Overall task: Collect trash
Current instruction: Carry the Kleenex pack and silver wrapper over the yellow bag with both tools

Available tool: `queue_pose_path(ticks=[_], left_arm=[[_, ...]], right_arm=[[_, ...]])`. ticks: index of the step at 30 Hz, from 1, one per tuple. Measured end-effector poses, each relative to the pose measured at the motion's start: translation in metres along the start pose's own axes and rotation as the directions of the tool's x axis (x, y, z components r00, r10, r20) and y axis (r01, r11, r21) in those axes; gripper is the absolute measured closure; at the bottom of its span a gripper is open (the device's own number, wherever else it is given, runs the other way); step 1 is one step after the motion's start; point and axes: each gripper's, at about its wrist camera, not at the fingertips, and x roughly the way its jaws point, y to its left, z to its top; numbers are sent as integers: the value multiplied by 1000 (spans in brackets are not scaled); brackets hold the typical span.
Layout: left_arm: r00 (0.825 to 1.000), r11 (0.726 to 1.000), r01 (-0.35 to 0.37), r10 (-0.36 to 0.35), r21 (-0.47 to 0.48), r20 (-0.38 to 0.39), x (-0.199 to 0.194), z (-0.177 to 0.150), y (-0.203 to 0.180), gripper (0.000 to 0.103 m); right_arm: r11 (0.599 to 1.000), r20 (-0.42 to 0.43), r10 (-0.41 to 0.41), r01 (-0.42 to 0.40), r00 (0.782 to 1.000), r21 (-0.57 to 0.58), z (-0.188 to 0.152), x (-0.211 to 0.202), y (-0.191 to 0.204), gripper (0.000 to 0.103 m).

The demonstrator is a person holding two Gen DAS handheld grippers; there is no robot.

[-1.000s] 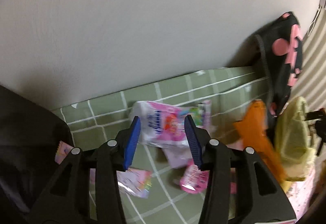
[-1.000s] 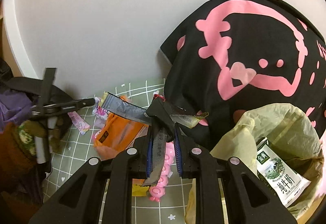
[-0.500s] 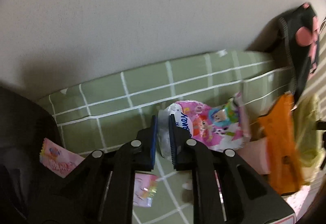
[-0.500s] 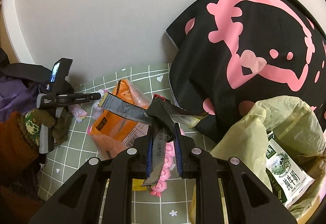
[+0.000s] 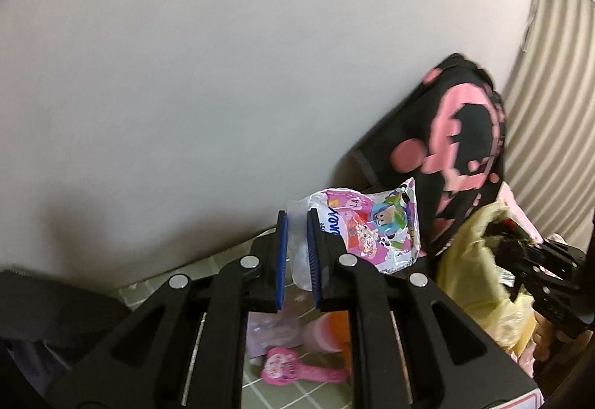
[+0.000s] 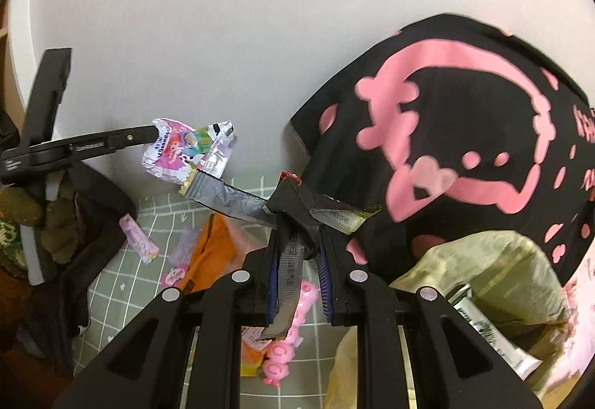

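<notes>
My left gripper is shut on a pink cartoon tissue packet, which hangs in the air to the right of the blue pads. The right wrist view shows the same packet held high against the wall by the left gripper. My right gripper is shut on a bundle of dark and silver foil wrappers that stick out left and right. The yellow-green trash bag gapes open at the lower right, with a milk carton inside; in the left wrist view the trash bag sits to the right.
On the green checked cloth lie an orange wrapper, a small pink packet, a pink toy and a pink brush. A black bag with pink print leans behind the trash bag. A gloved hand grips the left tool.
The left gripper closed on the pink tissue packet and lifted it off the cloth, up toward the wall. The right gripper rose slightly, still holding the wrappers.
</notes>
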Motion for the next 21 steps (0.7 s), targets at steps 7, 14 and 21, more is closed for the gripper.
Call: queue_pose_path(ticks=[7, 14, 21], left_arm=[[993, 992, 117, -118, 52, 15, -13, 20, -37, 93], [964, 951, 264, -256, 160, -66, 23, 20, -122, 93], [918, 897, 386, -351, 214, -184, 67, 2, -196, 93]], right_arm=[[996, 66, -84, 83, 994, 21, 5, -33, -31, 85], [976, 81, -207, 200, 975, 84, -6, -71, -76, 85], [943, 59, -302, 289, 951, 168, -27, -100, -123, 85]])
